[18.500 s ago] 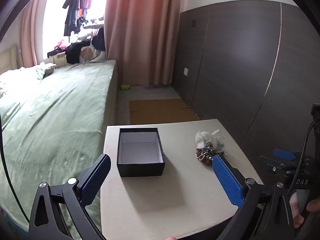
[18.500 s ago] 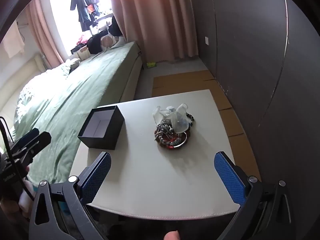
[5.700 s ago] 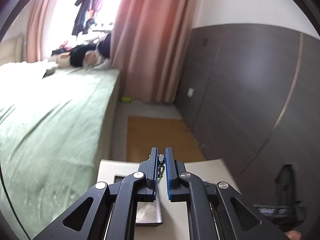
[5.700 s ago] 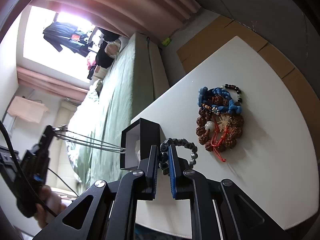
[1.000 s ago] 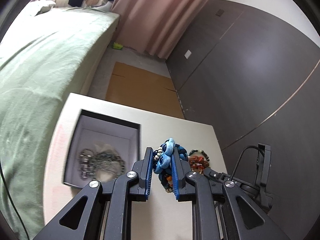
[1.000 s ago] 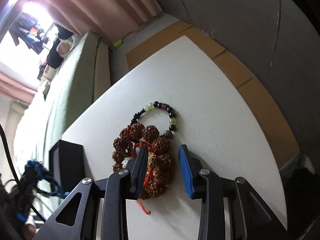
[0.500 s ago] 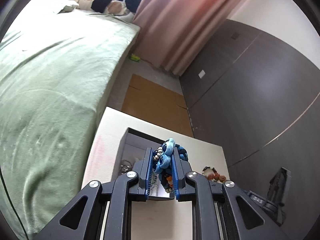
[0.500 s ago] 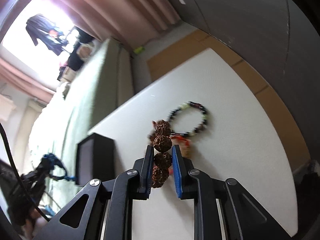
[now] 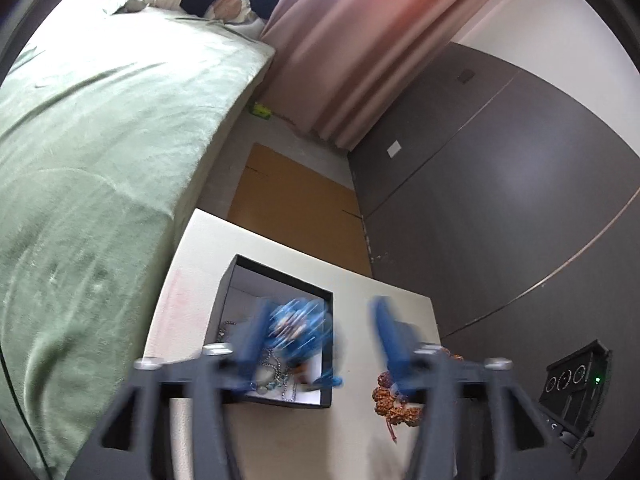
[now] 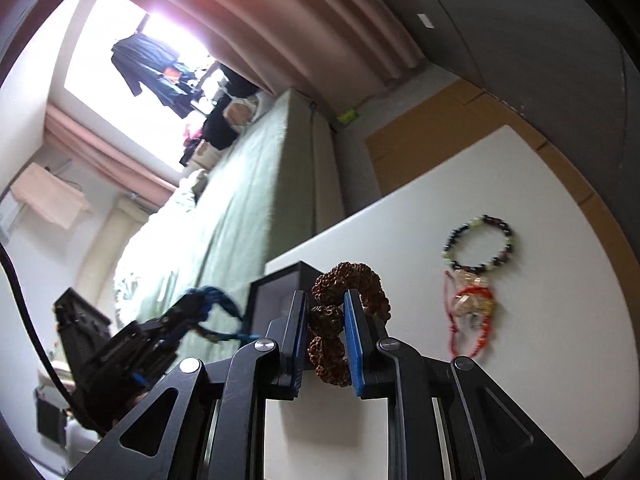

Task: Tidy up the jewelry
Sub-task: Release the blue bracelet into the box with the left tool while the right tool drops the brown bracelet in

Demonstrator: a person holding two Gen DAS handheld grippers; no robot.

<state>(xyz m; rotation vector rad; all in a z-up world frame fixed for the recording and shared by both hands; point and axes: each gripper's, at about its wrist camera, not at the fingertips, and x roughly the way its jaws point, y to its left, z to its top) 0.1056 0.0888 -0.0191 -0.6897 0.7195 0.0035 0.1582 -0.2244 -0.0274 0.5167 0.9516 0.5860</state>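
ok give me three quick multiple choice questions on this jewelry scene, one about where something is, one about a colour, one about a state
1. Where is the black box?
A. on the bed
B. on the white table, at the side near the bed
C. on the floor

2. What colour is the bracelet in the right gripper?
A. brown
B. green
C. silver

3. What state is the right gripper in?
A. wide open and empty
B. resting open on the table
C. closed on a bracelet

Answers: 1 B, the box stands on the table edge beside the green bed. 2 A, the brown seed bracelet shows rough brown beads. 3 C, both blue pads press on its beads.
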